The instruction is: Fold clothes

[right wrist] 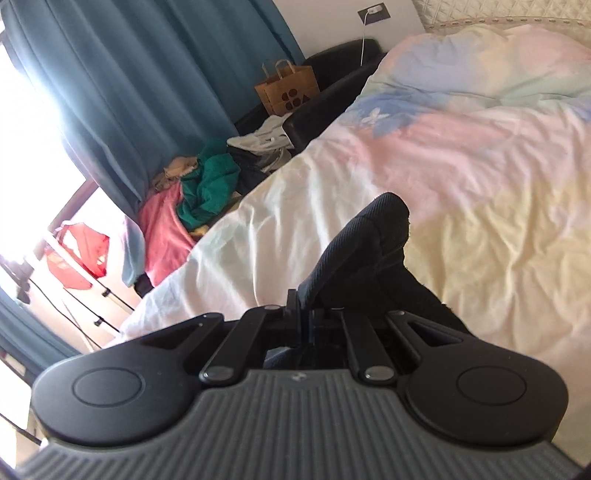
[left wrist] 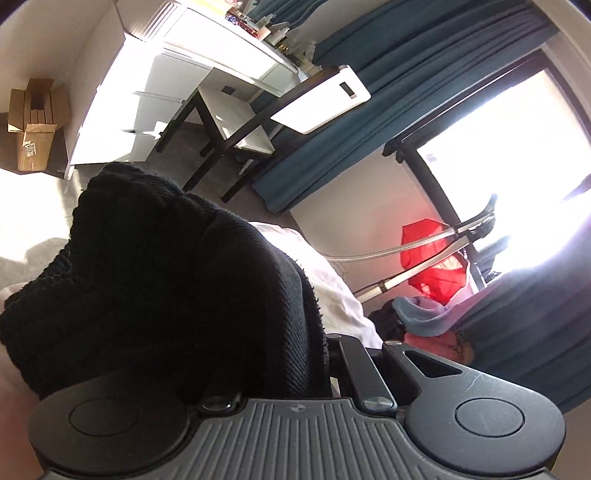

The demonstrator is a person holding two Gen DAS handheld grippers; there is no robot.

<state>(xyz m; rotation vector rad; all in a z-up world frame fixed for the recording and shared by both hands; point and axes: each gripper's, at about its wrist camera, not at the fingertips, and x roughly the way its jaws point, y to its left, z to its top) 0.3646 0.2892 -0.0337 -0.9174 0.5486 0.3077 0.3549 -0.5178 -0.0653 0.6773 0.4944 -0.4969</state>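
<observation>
Left gripper (left wrist: 325, 354): clamped tight on black knit garment (left wrist: 166, 280); fingers buried under the fabric, only the linkage and grey ribbed body showing.
Black garment, left view: bunched in a thick dark mound over the jaws, filling the lower left, frayed edge running down beside the linkage.
Right gripper (right wrist: 306, 314): pinched closed on another part of the same black fabric (right wrist: 369, 240), a rounded fold standing up from the jaws, the rest trailing off to the lower right.
Bed (right wrist: 461, 155): rumpled pastel duvet in pink, blue and pale yellow, spread beneath and beyond the right gripper.
Clothes pile (right wrist: 199, 192): green, pink, tan and white items heaped beside the bed, against the teal curtain (right wrist: 129, 81).
Paper bag (right wrist: 286, 90): brown, handled, upright near a dark chair past the pile.
Wall socket (right wrist: 373, 12): white plug and cable hanging down.
White dresser (left wrist: 140, 96): drawers in strong sunlight, bottles crowded on top.
Cardboard boxes (left wrist: 35, 125): open, on the floor by the wall.
Red cloth (left wrist: 428, 258): hung on a rack at the bright window.
</observation>
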